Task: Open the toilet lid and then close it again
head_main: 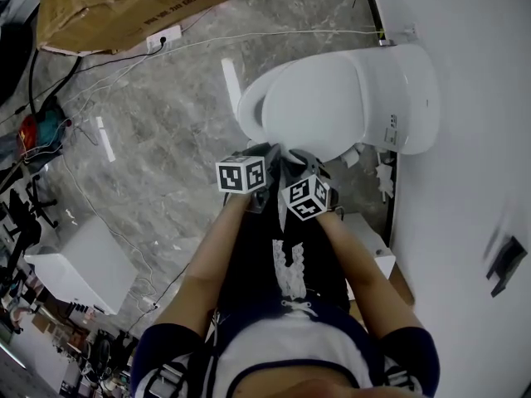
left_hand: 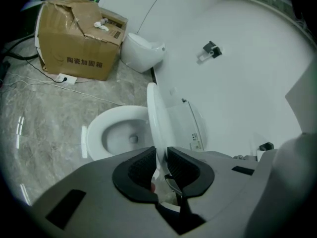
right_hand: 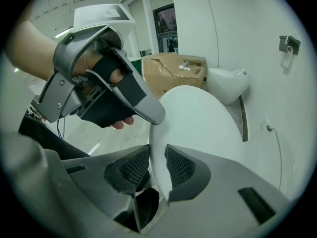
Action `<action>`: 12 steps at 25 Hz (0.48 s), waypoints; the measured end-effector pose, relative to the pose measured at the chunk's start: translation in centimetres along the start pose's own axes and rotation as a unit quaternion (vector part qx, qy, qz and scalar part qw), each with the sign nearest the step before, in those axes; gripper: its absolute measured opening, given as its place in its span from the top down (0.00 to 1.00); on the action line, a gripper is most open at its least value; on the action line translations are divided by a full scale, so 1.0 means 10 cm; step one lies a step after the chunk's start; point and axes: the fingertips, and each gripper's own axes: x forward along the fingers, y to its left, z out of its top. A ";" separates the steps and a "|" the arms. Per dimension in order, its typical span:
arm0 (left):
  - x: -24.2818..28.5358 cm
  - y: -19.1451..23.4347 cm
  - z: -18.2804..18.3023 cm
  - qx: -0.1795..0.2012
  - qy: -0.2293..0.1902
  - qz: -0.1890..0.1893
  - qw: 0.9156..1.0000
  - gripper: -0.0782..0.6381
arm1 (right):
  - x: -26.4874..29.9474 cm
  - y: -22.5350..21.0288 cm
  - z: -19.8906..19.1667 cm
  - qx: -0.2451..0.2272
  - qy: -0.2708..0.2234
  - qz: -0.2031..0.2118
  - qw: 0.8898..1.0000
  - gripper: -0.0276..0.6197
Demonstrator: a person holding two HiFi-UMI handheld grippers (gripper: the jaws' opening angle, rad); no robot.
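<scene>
Nearest me, both grippers sit side by side at the front rim of the lid [head_main: 348, 98]. My left gripper [left_hand: 161, 155] has its jaws drawn narrow on that rim. The thin white edge runs up between them and they press it from either side. My right gripper [right_hand: 157, 156] is clamped on the same rim just beside it, one jaw against each face of the lid. In the right gripper view I see the left one close by on the left, with the hand [right_hand: 96, 66] that holds it. The lid stands raised and tilted on its hinge at the back. The bowl [left_hand: 116, 133] lies uncovered to the left of it in the left gripper view. The toilet backs onto a white wall [left_hand: 237, 73]. Farther off on the grey marbled floor [left_hand: 44, 113], a second white fixture [left_hand: 143, 53] stands against that wall. A dented cardboard box [left_hand: 79, 38] sits just beside it, and a thin cable [head_main: 274, 35] trails across the floor
</scene>
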 end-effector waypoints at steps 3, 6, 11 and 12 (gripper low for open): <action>0.00 0.14 -0.05 -0.004 0.008 0.001 1.000 0.79 | 0.10 0.08 -0.01 0.001 0.007 0.004 1.000 0.81; 0.02 0.28 -0.09 -0.013 0.014 -0.001 1.000 0.79 | 0.21 0.14 -0.02 0.001 0.015 0.010 1.000 0.81; 0.06 0.51 -0.14 -0.020 0.022 -0.007 1.000 0.79 | 0.42 0.21 -0.04 0.001 0.026 0.014 1.000 0.81; 0.08 0.55 -0.15 -0.022 0.024 -0.009 0.999 0.79 | 0.45 0.22 -0.04 0.000 0.027 0.014 1.000 0.82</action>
